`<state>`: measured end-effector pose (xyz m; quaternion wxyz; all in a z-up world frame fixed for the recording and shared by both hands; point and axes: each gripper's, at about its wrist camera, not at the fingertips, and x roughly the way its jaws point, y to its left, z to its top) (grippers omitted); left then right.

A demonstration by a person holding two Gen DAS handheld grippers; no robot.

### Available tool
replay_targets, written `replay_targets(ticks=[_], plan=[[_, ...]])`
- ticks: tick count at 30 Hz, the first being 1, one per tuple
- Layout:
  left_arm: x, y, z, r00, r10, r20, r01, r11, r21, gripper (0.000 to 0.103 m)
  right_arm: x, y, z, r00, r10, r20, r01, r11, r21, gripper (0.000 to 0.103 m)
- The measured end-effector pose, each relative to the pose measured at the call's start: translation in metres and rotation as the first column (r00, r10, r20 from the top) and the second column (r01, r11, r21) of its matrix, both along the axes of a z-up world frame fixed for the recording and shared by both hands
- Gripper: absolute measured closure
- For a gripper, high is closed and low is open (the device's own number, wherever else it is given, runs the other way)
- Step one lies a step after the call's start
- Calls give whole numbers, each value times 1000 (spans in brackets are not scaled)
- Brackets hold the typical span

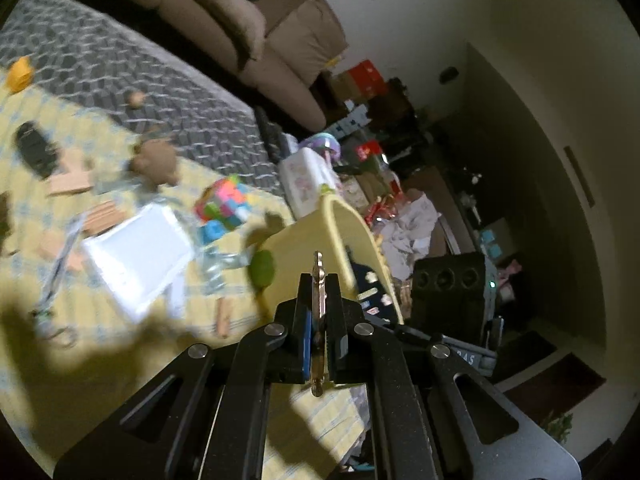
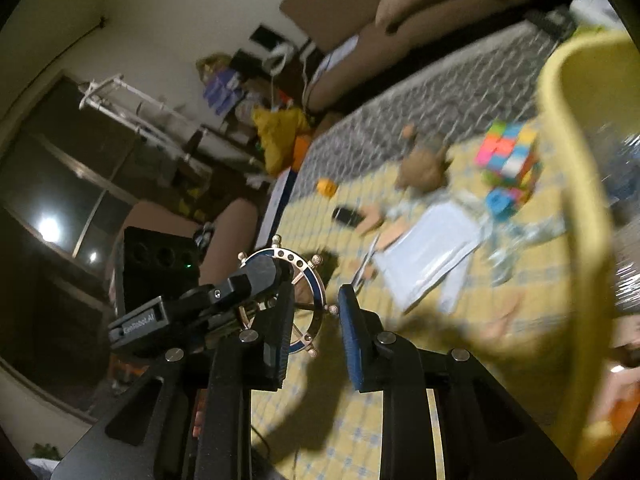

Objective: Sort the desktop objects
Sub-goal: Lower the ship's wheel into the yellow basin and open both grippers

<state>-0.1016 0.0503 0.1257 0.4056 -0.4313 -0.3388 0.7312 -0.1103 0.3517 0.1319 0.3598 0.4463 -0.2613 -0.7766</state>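
Jaws: your left gripper [image 1: 319, 300] was clamped on the ship's-wheel ornament [image 1: 318, 312] beside the yellow basket [image 1: 340, 236]; your right gripper [image 2: 316, 312] stood wide, holding nothing.

Yellow basket [image 2: 576, 216] looms close on the right — bare checkered cloth [image 2: 320, 420] lies below.

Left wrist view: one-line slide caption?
Left hand-held gripper shut on a ship's-wheel ornament, seen edge-on, held above the yellow bin at the cluttered checked tablecloth's edge.
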Motion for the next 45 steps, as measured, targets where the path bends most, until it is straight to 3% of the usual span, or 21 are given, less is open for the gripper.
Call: replay_targets(ticks=[6, 13, 16, 22, 26, 33, 36, 37, 39, 41, 45], plan=[[-21, 77, 24, 996, -87, -33, 86, 995, -45, 98, -5, 65, 13, 988, -154, -27, 155, 988, 18, 79], [-42, 170, 35, 982, -186, -34, 180, 974, -139, 98, -2, 124, 24, 935, -343, -87, 353, 920, 169, 77], [-51, 207, 35, 973, -229, -28, 217, 951, -220, 98, 0, 136, 26, 918, -379, -114, 395, 894, 212, 73], [-59, 269, 27, 942, -334, -18, 301, 871, -388, 98, 6, 155, 26, 903, -402, -155, 430, 851, 303, 71], [-57, 300, 19, 915, -403, -8, 341, 786, -515, 98, 5, 166, 18, 901, -408, -146, 434, 841, 323, 71], [-64, 336, 6, 890, -455, 19, 362, 680, -638, 98, 3, 172, 12, 903, -408, -134, 429, 844, 324, 71], [-64, 344, 1, 882, -471, 23, 364, 649, -668, 98, 3, 172, 10, 904, -405, -134, 426, 842, 331, 71], [-64, 345, 0, 884, -467, 17, 351, 641, -682, 97, 2, 171, 9, 905, -404, -131, 424, 842, 332, 71], [-64, 345, 0, 893, -449, -10, 298, 608, -736, 80, 4, 171, 10, 905, -405, -132, 425, 841, 335, 71], [-65, 342, 4, 898, -438, -36, 269, 613, -743, 71, 5, 170, 11, 904, -406, -135, 427, 840, 334, 71], [-65, 331, 25, 903, -421, -87, 242, 665, -707, 67, 6, 168, 16, 902, -407, -144, 432, 840, 329, 69]])
